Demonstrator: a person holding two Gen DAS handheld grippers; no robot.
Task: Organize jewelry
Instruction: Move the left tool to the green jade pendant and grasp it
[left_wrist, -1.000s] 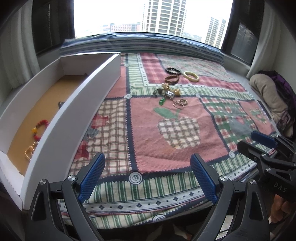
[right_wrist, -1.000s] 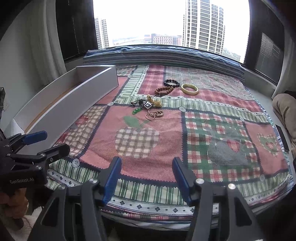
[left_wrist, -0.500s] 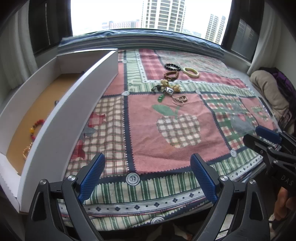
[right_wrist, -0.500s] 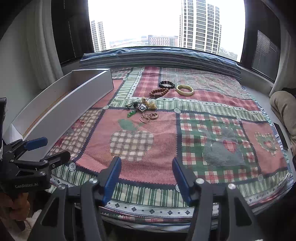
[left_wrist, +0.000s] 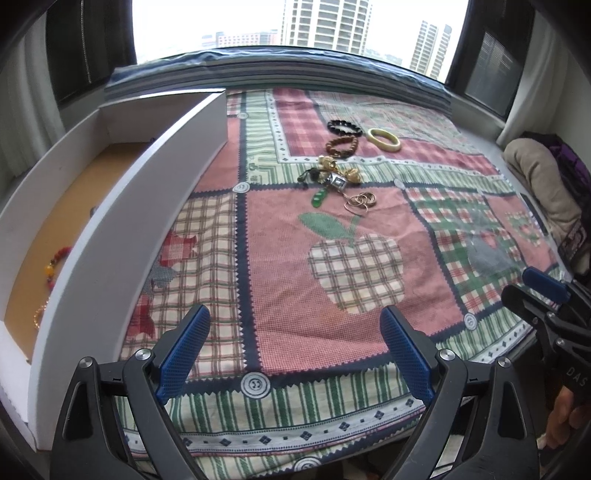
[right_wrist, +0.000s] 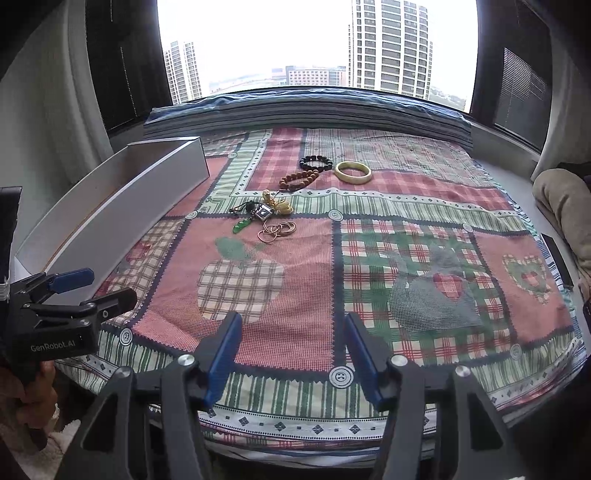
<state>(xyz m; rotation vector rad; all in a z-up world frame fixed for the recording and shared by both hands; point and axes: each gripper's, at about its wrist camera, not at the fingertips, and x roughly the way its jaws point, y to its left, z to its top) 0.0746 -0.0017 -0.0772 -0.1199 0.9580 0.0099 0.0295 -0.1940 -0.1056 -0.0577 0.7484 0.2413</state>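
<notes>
Jewelry lies in a cluster on the patchwork quilt: a black bead bracelet (left_wrist: 344, 126), a brown bead bracelet (left_wrist: 341, 146), a cream bangle (left_wrist: 383, 139), a green pendant (left_wrist: 320, 195), gold rings (left_wrist: 360, 201) and small gold charms (left_wrist: 334, 173). The same cluster shows in the right wrist view (right_wrist: 275, 218). A long white box (left_wrist: 110, 236) with a tan floor stands at the left and holds a red bead bracelet (left_wrist: 55, 264) and a gold chain (left_wrist: 38, 315). My left gripper (left_wrist: 295, 347) is open and empty near the quilt's front edge. My right gripper (right_wrist: 293, 354) is open and empty too.
The quilt (right_wrist: 369, 258) covers a platform under a wide window. A beige cushion (left_wrist: 535, 184) and dark clothes lie at the right edge. A dark flat object (right_wrist: 557, 258) lies by the quilt's right side. Folded blue fabric (right_wrist: 306, 110) runs along the window sill.
Both grippers have drawn back and risen a little, so the quilt and box look farther off. Both stay open and empty. The jewelry has not moved.
</notes>
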